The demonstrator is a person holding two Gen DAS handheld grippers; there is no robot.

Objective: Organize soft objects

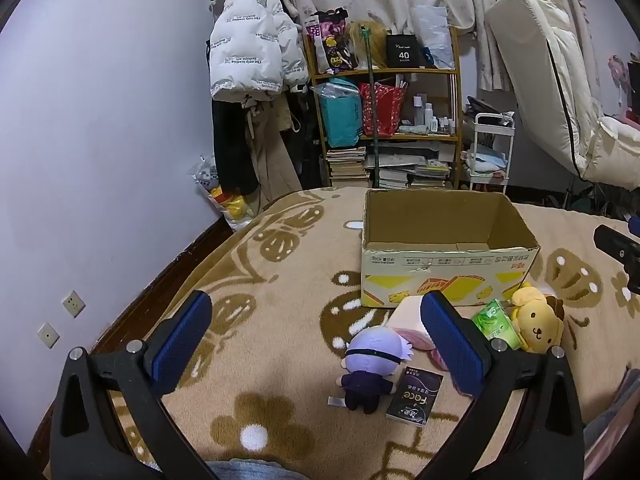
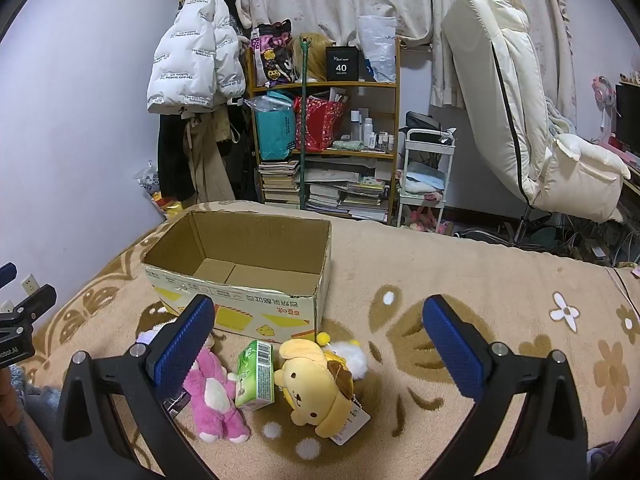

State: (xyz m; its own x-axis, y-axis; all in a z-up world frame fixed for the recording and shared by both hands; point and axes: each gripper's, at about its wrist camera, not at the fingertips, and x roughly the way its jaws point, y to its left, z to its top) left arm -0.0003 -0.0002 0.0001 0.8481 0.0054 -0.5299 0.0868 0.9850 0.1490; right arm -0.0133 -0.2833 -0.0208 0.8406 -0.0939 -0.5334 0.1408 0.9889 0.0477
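An open empty cardboard box [image 1: 448, 276] [image 2: 240, 280] stands on the blanket-covered bed. In front of it lie a white-haired doll in dark clothes [image 1: 370, 368], a pink plush [image 2: 214, 394], a yellow dog plush [image 1: 538, 324] [image 2: 316, 384], a green tissue pack [image 1: 496, 322] [image 2: 256, 376] and a black "Face" packet [image 1: 416, 396]. My left gripper [image 1: 316, 344] is open above the bed, the doll between its fingers' line. My right gripper [image 2: 318, 344] is open above the yellow plush and tissue pack.
A patterned tan blanket [image 2: 480, 320] covers the bed. Behind it stand a cluttered shelf [image 2: 324, 140], hanging coats [image 2: 192, 60], a white cart [image 2: 424, 176] and a cream recliner chair [image 2: 520, 112]. A wall runs along the left.
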